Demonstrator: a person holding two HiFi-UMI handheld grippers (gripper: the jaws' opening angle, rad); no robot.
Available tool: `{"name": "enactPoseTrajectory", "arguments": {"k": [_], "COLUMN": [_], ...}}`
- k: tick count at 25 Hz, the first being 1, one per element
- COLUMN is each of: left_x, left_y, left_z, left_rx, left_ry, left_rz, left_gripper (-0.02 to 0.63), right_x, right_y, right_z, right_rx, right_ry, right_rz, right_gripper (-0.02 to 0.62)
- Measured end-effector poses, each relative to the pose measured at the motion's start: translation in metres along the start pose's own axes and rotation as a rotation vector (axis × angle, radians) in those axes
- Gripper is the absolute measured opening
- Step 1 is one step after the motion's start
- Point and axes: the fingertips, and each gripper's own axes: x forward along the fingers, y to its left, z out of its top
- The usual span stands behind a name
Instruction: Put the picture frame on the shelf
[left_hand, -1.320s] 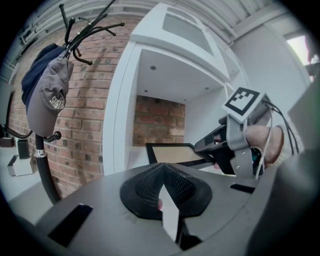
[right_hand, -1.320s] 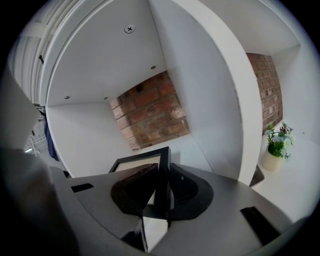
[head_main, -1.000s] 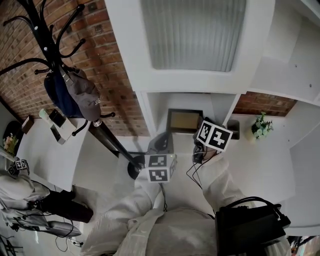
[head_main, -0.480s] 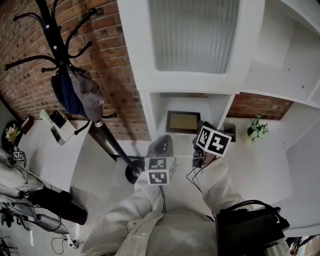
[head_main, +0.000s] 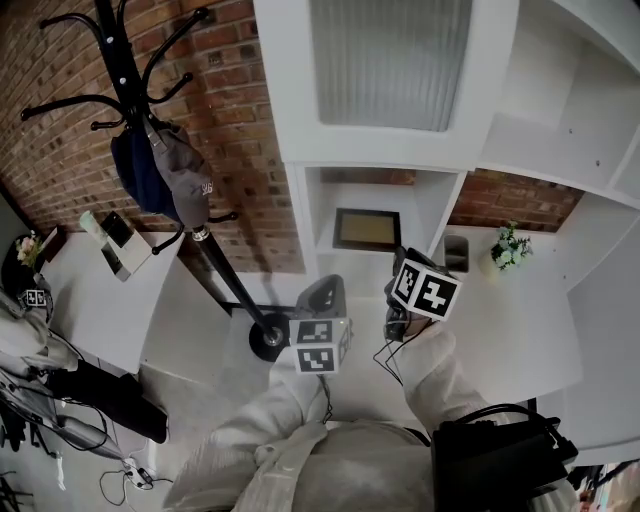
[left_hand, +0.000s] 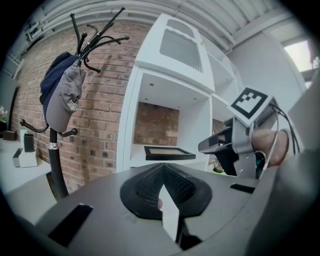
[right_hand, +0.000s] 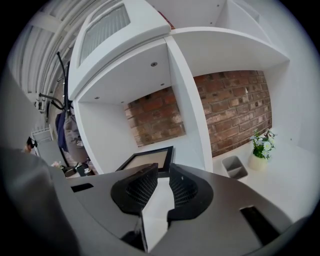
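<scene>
The dark-rimmed picture frame (head_main: 367, 229) lies flat on the white shelf (head_main: 345, 262), inside the open compartment under the frosted cabinet door. It also shows ahead of both grippers, as the frame (left_hand: 169, 152) and the frame (right_hand: 147, 160), with neither touching it. My left gripper (left_hand: 161, 172) is held short of the shelf, its pads meeting at the tips, nothing between them. My right gripper (right_hand: 161, 175) is a little right of the frame, its jaws slightly parted and empty. In the head view both marker cubes (head_main: 322, 345) sit below the compartment.
A black coat rack (head_main: 160, 170) with a cap and a dark bag stands left by the brick wall. A small grey bin (head_main: 453, 250) and a potted plant (head_main: 508, 247) sit on the counter to the right. A white side table (head_main: 115, 250) is at far left.
Both grippers have drawn back a little from the shelf, the right one more clearly away from the frame. The frame stays lying in the compartment.
</scene>
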Motion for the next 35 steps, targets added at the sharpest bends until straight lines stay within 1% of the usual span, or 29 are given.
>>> {"name": "enactPoseTrajectory", "arguments": {"k": [5, 13, 17, 19, 23, 26, 29, 35], "left_x": [-0.017, -0.063, -0.087, -0.096, -0.111, -0.119, -0.126, -0.133], "left_y": [-0.008, -0.018, -0.022, -0.023, -0.032, -0.043, -0.052, -0.069], "left_z": [-0.013, -0.049, -0.070, -0.077, -0.091, -0.099, -0.104, -0.103], "left_rx": [-0.002, -0.049, -0.060, -0.070, -0.097, -0.107, -0.097, -0.084], "left_ry": [-0.001, 0.050, 0.082, 0.091, 0.106, 0.118, 0.130, 0.124], "left_rz": [-0.025, -0.064, -0.080, -0.084, -0.096, -0.106, -0.111, -0.081], "left_gripper": [0.008, 0.008, 0.008, 0.008, 0.008, 0.008, 0.008, 0.008], "right_x": [-0.020, -0.063, -0.086, -0.097, -0.120, -0.132, -0.139, -0.150], "right_y": [0.000, 0.002, 0.009, 0.013, 0.008, 0.000, -0.001, -0.004], "right_z": [-0.024, -0.075, -0.109, -0.127, -0.152, -0.161, -0.163, -0.170], "right_rx": [-0.002, -0.005, -0.043, -0.055, -0.077, -0.091, -0.093, -0.118], "right_ry": [0.009, 0.070, 0.110, 0.127, 0.158, 0.169, 0.161, 0.150], "right_rz": [-0.009, -0.041, -0.051, -0.048, -0.056, -0.064, -0.052, -0.014], "right_gripper": [0.075, 0.066, 0.057, 0.042, 0.029, 0.026, 0.026, 0.025]}}
